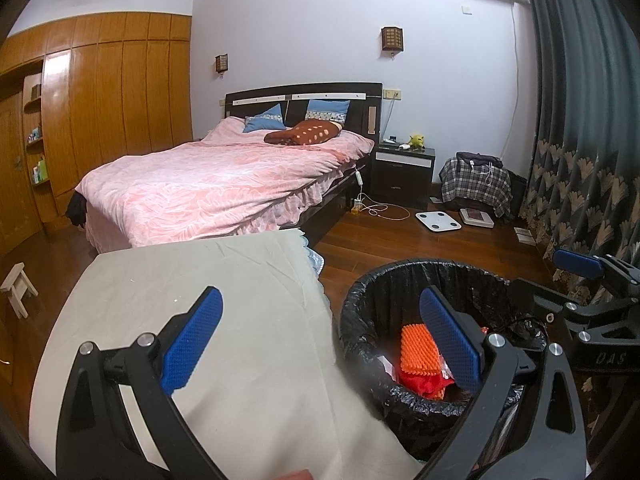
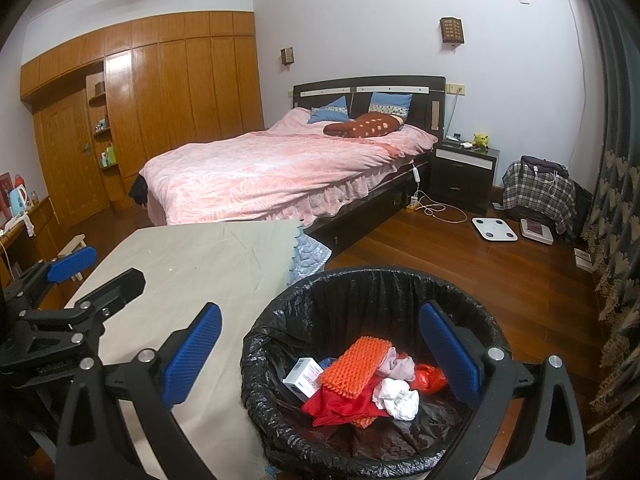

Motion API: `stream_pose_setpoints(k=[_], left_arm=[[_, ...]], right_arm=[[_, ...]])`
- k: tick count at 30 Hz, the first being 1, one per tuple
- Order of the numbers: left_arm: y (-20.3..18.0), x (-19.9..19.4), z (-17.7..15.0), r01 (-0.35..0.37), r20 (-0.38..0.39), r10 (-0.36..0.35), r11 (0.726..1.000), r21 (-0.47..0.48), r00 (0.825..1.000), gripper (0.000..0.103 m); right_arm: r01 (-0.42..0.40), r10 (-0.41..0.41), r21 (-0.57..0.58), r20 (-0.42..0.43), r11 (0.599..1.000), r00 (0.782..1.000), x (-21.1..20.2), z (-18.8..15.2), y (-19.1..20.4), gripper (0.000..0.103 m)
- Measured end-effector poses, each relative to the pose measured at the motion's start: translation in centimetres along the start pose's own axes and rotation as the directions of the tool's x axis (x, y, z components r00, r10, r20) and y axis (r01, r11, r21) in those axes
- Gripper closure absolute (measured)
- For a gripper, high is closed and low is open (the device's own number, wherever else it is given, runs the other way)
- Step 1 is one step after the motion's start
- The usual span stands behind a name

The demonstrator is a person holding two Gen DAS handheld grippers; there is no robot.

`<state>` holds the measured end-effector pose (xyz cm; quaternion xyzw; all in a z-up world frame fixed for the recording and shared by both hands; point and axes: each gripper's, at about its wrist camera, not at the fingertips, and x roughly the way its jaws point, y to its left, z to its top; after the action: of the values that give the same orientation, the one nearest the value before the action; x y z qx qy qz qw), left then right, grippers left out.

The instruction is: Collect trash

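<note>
Hovering wide open and empty, the left tongs (image 1: 320,344) straddle the edge between the grey cloth-covered counter (image 1: 200,280) and the round bin lined with a black plastic bag (image 1: 360,320). The right tongs (image 2: 320,352) are equally spread, holding nothing, above the bin's 9 o'clock rim. Inside lie an orange nubbed foam sheet (image 2: 356,364), red cloth (image 2: 340,404), crumpled white tissue (image 2: 396,398) and a small white carton (image 2: 302,376).

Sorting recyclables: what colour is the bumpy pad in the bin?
Orange bumpy pad, clearest in the right wrist view.
</note>
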<state>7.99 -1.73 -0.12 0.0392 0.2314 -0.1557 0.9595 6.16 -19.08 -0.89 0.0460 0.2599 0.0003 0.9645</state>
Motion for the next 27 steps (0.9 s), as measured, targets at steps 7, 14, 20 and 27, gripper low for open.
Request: stream_pose_setpoints(k=[7, 14, 20, 27], left_arm=[[-0.06, 0.03, -0.03, 0.0, 0.002, 0.0, 1.0, 0.0, 1.0, 0.007], [-0.03, 0.13, -0.02, 0.001, -0.001, -0.001, 1.0, -0.001, 1.0, 0.007], [-0.07, 0.06, -0.07, 0.0, 0.001, 0.0, 1.0, 0.0, 1.0, 0.007], [-0.01, 0.11, -0.07, 0.0, 0.0, 0.0, 1.0, -0.001, 1.0, 0.007]], right_arm=[[-0.001, 0.001, -0.001, 0.0, 1.0, 1.0, 0.07, 0.12, 0.11, 0.006], [-0.001, 0.001, -0.002, -0.001, 1.0, 1.0, 0.09, 0.11, 0.16, 0.006], [-0.001, 0.001, -0.002, 0.001, 1.0, 1.0, 0.08, 0.01, 0.17, 0.006], [-0.003, 0.003, -0.003, -0.001, 1.0, 1.0, 0.15, 0.14, 0.31, 0.006]])
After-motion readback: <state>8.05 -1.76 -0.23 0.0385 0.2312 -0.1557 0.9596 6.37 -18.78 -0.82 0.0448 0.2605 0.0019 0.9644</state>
